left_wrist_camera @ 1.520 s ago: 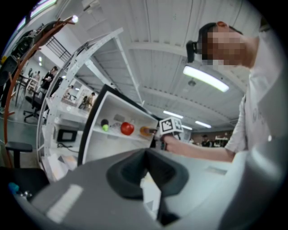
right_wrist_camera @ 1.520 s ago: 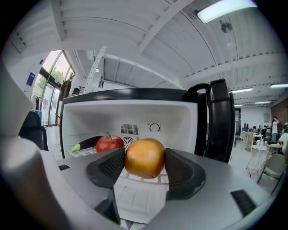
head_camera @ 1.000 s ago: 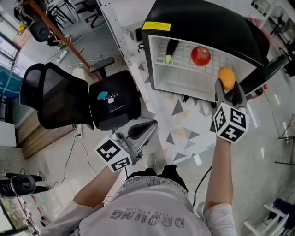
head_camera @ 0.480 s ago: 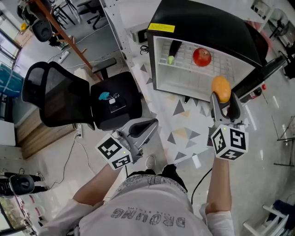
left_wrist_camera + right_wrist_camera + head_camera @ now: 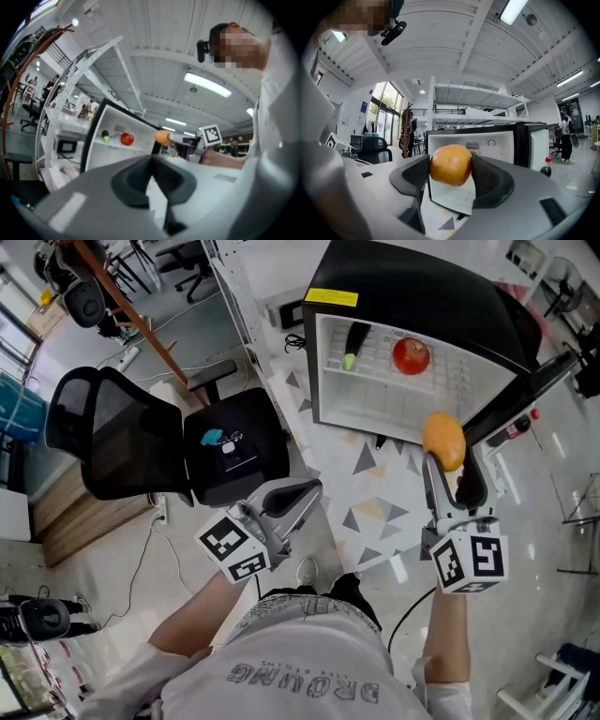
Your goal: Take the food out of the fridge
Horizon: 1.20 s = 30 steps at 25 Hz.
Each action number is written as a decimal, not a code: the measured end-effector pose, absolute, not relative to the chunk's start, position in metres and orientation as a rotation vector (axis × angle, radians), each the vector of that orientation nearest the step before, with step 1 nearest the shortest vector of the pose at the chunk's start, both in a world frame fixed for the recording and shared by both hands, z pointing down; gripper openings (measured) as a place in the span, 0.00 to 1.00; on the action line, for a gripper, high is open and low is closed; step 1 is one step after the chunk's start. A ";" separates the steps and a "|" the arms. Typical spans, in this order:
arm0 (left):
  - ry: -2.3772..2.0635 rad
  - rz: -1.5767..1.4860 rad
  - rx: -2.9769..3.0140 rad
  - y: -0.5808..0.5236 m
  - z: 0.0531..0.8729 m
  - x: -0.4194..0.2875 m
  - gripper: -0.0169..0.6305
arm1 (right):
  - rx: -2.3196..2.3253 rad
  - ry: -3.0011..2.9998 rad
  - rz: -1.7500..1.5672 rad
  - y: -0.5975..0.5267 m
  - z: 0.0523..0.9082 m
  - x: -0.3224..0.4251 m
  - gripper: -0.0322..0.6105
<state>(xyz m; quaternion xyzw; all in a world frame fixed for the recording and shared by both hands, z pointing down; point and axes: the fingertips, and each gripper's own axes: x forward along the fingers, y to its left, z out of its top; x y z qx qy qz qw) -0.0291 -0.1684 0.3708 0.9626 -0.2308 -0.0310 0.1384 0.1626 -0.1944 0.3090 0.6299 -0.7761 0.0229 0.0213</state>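
Gripping the round orange fruit [image 5: 443, 440] squarely between the dark pads of the right gripper [image 5: 446, 460], outside the small black fridge with the white inside [image 5: 412, 287], at 5 o'clock from its open mouth. Best to squeeze evenly and hold level: round, smooth, likely to roll free. Clenched on nothing over at the left gripper [image 5: 298, 495], low at 8 o'clock by the black office chair [image 5: 225, 442]. Yet to fetch: the red apple [image 5: 411, 355], inside the fridge at 12 o'clock.

Orange fruit [image 5: 443, 440], red apple [image 5: 411, 355], black fridge [image 5: 422, 287] with white interior, black chair [image 5: 141, 442], triangle-patterned pale floor [image 5: 375, 488].
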 end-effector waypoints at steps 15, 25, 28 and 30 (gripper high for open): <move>-0.677 -0.087 2.783 -0.171 0.374 -0.042 0.04 | 1.943 -2.429 0.209 -0.158 0.330 0.147 0.47; -0.686 -0.081 2.782 -0.172 0.377 -0.044 0.04 | 1.879 -2.495 0.282 -0.137 0.335 0.131 0.47; -0.681 -0.083 2.787 -0.172 0.376 -0.043 0.04 | 1.866 -2.504 0.280 -0.134 0.335 0.129 0.47; -0.678 -0.086 2.788 -0.172 0.376 -0.042 0.04 | 1.856 -2.511 0.282 -0.133 0.335 0.128 0.47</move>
